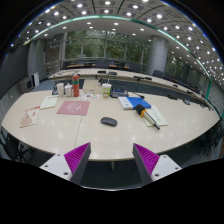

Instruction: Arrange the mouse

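A dark grey mouse (108, 122) lies on the white table (95, 135), well beyond my fingers and a little right of a pink mouse mat (73, 108). My gripper (111, 160) is open and empty, held above the table's near edge, with its purple pads (76, 156) wide apart. Nothing stands between the fingers.
On the table lie a blue book (140, 103), white papers (130, 101), a pale box (106, 90), bottles and cups (68, 88) and a sheet at the left (30, 117). Chairs and more desks stand behind, in a large office with ceiling lights.
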The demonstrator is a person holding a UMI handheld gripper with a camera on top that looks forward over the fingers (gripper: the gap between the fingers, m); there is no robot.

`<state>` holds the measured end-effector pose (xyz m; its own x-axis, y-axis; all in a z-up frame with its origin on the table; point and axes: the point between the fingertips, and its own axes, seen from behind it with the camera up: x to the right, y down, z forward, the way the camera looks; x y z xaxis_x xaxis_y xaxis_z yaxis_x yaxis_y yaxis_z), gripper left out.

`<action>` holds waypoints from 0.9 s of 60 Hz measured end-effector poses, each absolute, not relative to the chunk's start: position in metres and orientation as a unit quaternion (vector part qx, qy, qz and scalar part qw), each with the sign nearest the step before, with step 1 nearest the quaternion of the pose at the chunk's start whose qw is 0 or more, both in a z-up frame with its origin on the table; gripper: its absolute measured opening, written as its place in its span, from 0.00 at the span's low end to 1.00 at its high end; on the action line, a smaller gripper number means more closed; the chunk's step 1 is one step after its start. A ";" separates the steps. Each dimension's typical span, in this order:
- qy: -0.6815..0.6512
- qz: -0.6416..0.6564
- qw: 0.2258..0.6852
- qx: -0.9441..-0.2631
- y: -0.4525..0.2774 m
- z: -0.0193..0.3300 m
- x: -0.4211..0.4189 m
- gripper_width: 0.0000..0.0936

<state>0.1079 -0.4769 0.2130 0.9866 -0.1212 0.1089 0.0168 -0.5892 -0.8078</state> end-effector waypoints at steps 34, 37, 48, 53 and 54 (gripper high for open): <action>0.003 -0.064 0.455 -0.888 -0.344 0.095 0.154 0.92; 0.001 -0.060 0.463 -0.885 -0.313 0.081 0.157 0.92; -0.005 -0.046 0.450 -0.892 -0.224 0.028 0.172 0.92; -0.003 -0.040 0.440 -0.897 -0.197 0.009 0.176 0.92; -0.003 -0.039 0.437 -0.898 -0.193 0.006 0.177 0.92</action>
<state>0.1768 -0.1932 0.0064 0.9970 -0.0286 0.0723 0.0392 -0.6175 -0.7856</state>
